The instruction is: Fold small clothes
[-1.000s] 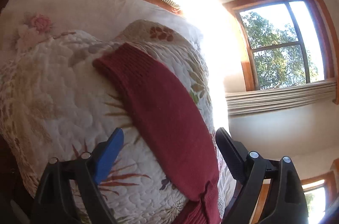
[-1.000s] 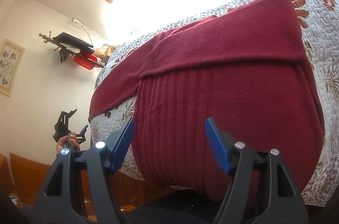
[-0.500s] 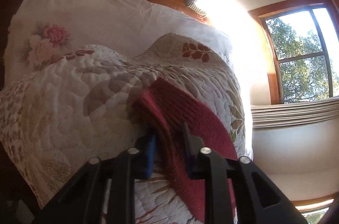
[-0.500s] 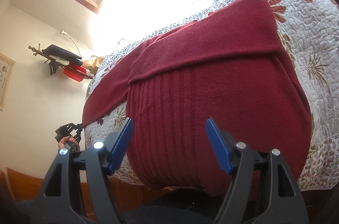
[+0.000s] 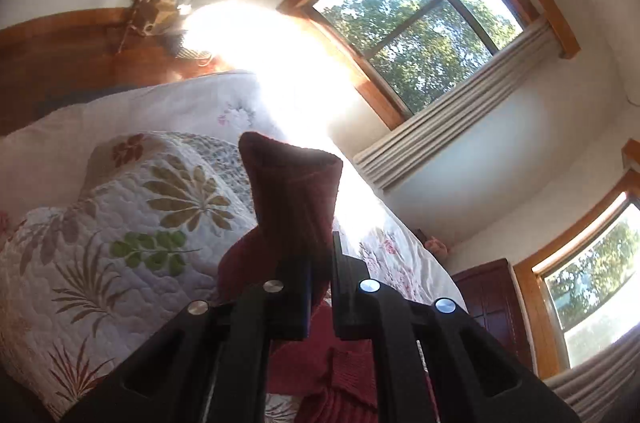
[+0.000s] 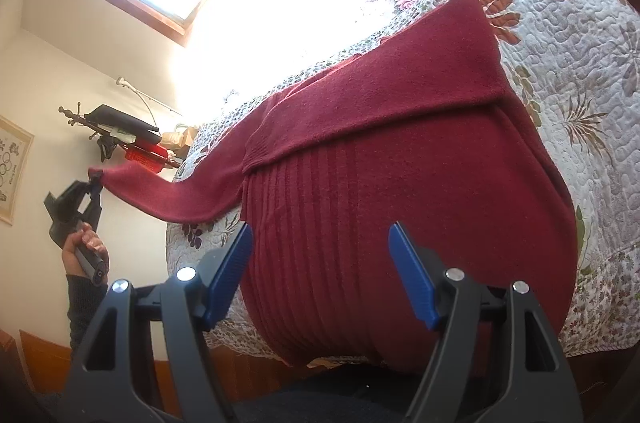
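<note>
Right wrist view, left to right: left tongs (image 6: 94, 183) pinching the sleeve cuff (image 6: 120, 179), lifted off the bed (image 6: 580, 35); one maroon knit sweater (image 6: 400, 163) spread on the quilt, other sleeve folded across; right tongs (image 6: 320, 263) spread, empty. Soft, light, limp; judged best gripped at cuffs or hem

My left tool (image 5: 320, 287) is at bottom centre of its view, its jaws pressed together on red cloth. My right tool (image 6: 320, 271) has its jaws wide apart. At the left edge, my hand (image 6: 82, 247) grips the handle.
</note>
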The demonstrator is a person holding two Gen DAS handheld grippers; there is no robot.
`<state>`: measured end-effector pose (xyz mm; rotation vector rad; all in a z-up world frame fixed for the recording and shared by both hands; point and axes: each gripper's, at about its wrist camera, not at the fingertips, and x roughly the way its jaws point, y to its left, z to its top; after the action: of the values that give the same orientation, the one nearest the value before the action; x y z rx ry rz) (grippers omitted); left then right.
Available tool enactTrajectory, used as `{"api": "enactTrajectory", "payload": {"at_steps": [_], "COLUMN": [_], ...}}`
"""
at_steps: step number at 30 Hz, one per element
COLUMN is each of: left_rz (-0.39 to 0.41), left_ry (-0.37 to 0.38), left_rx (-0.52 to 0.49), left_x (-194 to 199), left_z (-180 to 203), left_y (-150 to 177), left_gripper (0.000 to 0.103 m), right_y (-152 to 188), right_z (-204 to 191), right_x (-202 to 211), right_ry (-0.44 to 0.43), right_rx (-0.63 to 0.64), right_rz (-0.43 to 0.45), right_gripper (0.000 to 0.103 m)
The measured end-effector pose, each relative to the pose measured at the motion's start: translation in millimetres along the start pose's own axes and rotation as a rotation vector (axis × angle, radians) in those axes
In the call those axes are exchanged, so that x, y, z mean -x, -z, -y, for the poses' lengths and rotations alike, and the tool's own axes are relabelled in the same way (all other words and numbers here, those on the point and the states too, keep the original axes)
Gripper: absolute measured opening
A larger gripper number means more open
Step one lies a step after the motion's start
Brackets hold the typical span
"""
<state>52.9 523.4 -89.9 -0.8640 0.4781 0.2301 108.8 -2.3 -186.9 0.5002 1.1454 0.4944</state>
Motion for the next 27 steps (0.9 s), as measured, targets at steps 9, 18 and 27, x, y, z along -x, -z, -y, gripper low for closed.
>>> {"api": "enactTrajectory", "payload": {"at_steps": [9,18,27], "left_rz": [-0.248,-0.539,-0.76], "left_ry": [0.136,0.16,0.058], "left_rx": [-0.318,-0.451,-0.534], "left_x": [-103,-199,-254], "left_z": [172,244,237], "left_y": [98,232,326], "left_gripper": [0.007,0.007,0.019], "right_y": [5,19,7], "right_z": [33,90,123], "right_x": [32,74,86], "right_ry": [0.009,0.082,0.065], "right_rx": [-0.06,-0.177,-0.227], "right_rz": [0.051,0.105,0.104], "right_gripper": [0.071,0.071,0.075]}}
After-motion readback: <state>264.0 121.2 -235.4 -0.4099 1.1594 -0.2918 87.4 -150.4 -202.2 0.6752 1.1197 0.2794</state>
